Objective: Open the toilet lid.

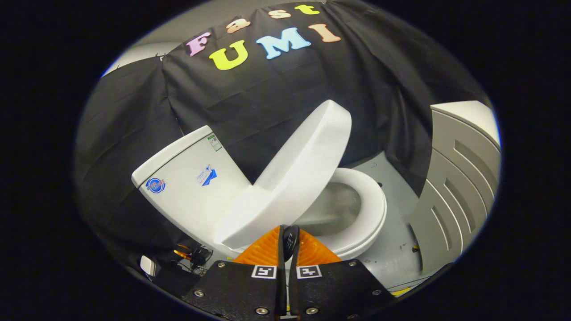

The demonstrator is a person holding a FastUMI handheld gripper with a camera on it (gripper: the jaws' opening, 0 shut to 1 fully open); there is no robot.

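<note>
The gripper (pixel 287 243) is riding with its fingers pressed together, gripping nothing. Just beyond their tips the toilet lid (pixel 294 171) is standing partly raised, its long axis slanting away from the tank (pixel 187 187), which is waiting behind it, above the seat (pixel 366 214).

One toilet (pixel 250 196), one raised lid (pixel 294 174), one seat (pixel 368 214), one tank (pixel 187 183), two fingers (pixel 267 252).
</note>
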